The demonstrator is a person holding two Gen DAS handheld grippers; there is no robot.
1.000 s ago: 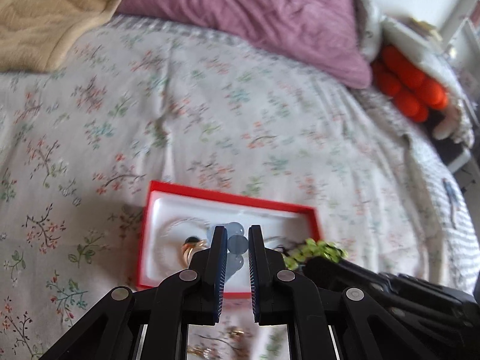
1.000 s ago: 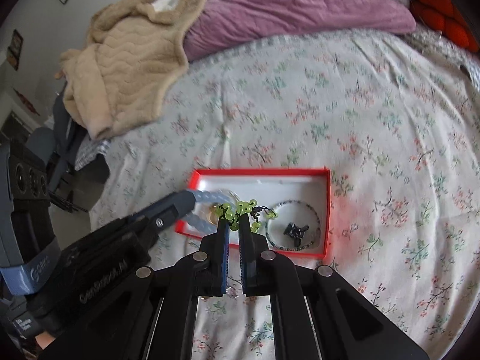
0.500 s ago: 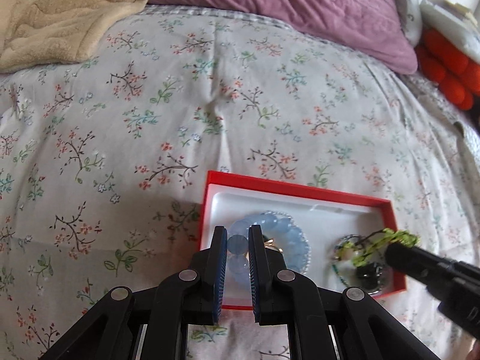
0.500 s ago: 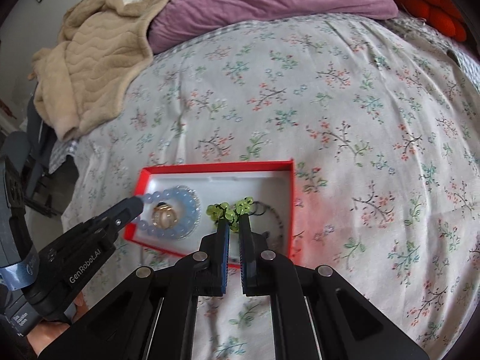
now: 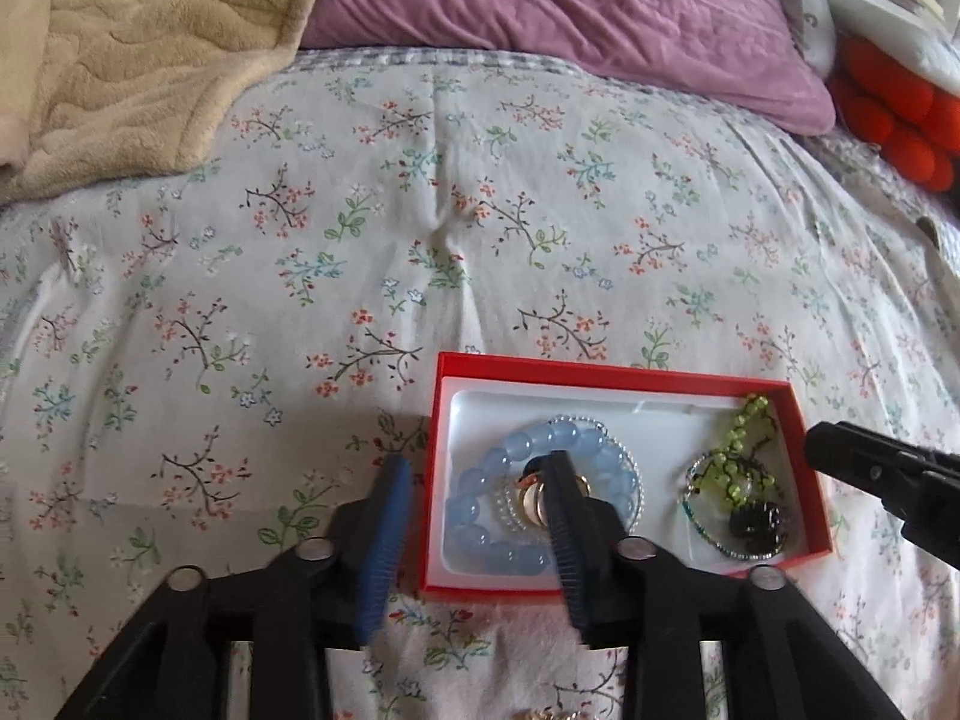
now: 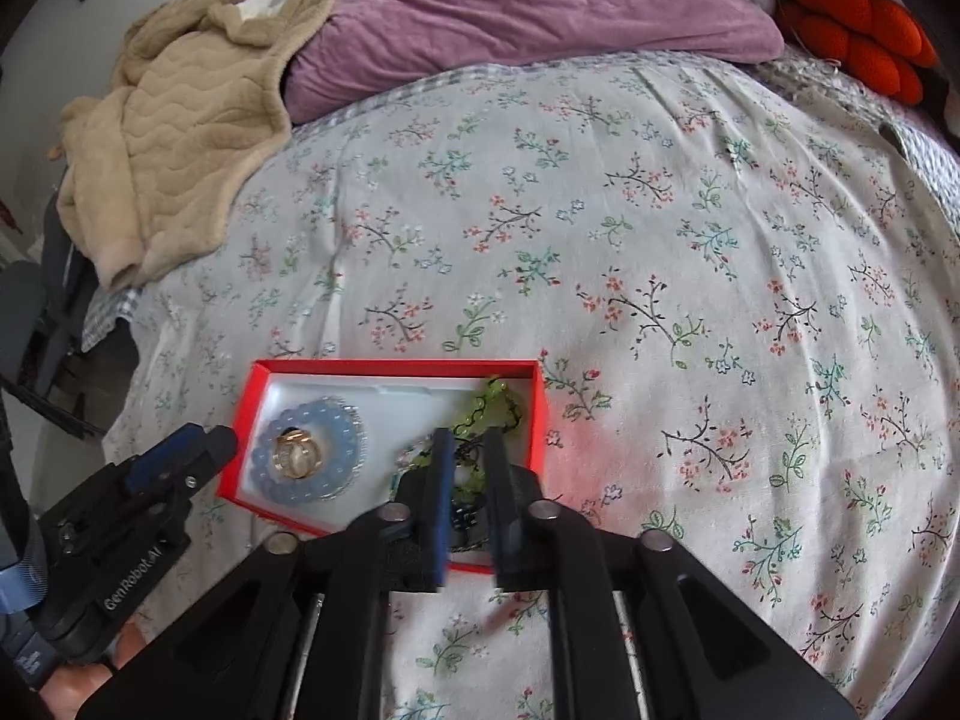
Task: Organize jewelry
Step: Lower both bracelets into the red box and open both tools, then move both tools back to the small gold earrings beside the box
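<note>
A red box (image 5: 600,373) with a white lining lies on the floral bedspread; it also shows in the right wrist view (image 6: 390,367). In its left half lies a pale blue bead bracelet (image 5: 480,480) around gold rings (image 5: 531,495). In its right half lies a green bead bracelet (image 5: 741,429) over a thin beaded ring and a dark piece (image 5: 753,522). My left gripper (image 5: 474,480) is open and empty over the box's left edge. My right gripper (image 6: 469,441) is open and empty just above the green bracelet (image 6: 480,408).
A purple pillow (image 5: 570,0) and a beige blanket (image 5: 132,48) lie at the head of the bed. Orange cushions (image 5: 900,114) sit at the far right. A little gold jewelry (image 5: 552,714) lies on the bedspread below the left gripper.
Both grippers have opened. The blue bracelet has dropped from the left gripper into the box's left half, and the green bracelet from the right gripper into its right half.
</note>
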